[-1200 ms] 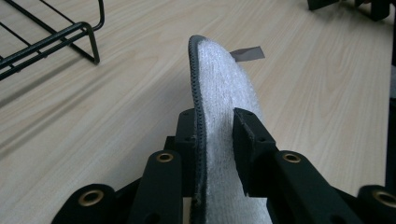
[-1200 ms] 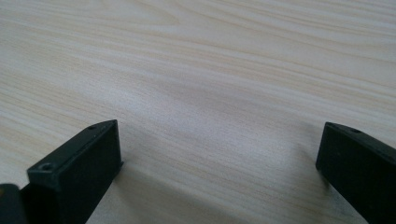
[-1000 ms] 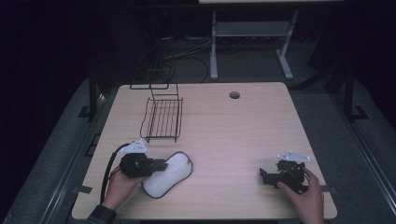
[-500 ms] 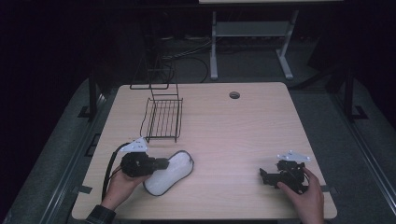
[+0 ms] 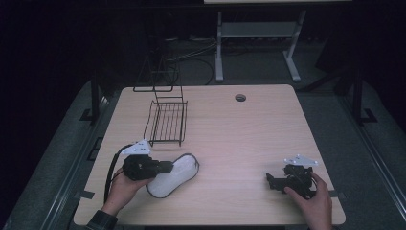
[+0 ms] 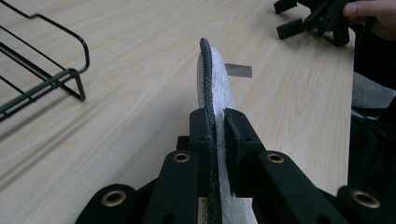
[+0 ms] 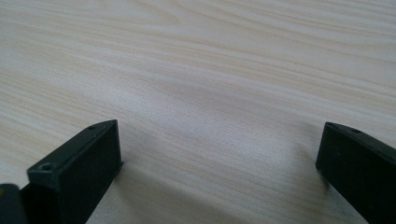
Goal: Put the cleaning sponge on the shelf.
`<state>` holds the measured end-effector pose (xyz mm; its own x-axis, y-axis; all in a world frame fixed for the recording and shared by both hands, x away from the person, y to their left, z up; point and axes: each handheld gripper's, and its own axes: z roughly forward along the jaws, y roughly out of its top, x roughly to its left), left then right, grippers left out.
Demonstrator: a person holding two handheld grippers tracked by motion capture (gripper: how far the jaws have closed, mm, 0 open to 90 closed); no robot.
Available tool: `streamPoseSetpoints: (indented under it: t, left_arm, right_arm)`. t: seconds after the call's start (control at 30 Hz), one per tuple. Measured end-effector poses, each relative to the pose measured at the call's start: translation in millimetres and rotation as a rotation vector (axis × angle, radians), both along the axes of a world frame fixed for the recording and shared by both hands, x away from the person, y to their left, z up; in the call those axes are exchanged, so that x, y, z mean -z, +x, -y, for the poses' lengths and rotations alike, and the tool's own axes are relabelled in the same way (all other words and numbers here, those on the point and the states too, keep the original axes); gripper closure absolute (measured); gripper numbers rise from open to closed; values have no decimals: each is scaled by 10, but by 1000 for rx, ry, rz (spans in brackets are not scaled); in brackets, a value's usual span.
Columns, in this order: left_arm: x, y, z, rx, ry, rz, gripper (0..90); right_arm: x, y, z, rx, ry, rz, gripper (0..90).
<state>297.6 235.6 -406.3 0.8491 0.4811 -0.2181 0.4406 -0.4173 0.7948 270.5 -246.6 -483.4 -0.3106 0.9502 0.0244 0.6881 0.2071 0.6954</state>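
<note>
Staying clamped on the white insole (image 6: 219, 88), the left gripper (image 6: 215, 128) seems barely moved.

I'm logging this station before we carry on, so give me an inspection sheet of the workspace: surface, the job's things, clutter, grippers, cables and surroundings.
Surface: light wood table with a round grommet hole near its far edge.
Job's things: white insole with dark trim, near the left front; black wire rack beyond it, apart from it.
Clutter: small grey tape strip on the tabletop.
Grippers: left gripper shut on the insole's edge; right gripper open, holding nothing, low over bare wood.
Cables: black cable loops from the left gripper; more cables on the floor behind.
Surroundings: dark room, white stand beyond the table.
</note>
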Motion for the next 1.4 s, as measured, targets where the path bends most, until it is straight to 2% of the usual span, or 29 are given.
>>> streamPoseSetpoints:
  t: [0.2, 0.7, 1.1, 1.4]
  left_arm:
    - [-81, 42, -11, -2, -7, 12, 819]
    - [-200, 160, -61, -3, -21, 14, 820]
    - [-335, 322, -153, -35, -51, 38, 820]
    - [-362, 429, -209, -57, -48, 45, 819]
  right_arm:
    - [1, 0, 0, 0, 0, 1, 0]
    - [0, 0, 0, 0, 0, 0, 0]
    - [0, 1, 0, 0, 0, 0, 0]
    - [0, 1, -1, 1, 0, 0, 0]
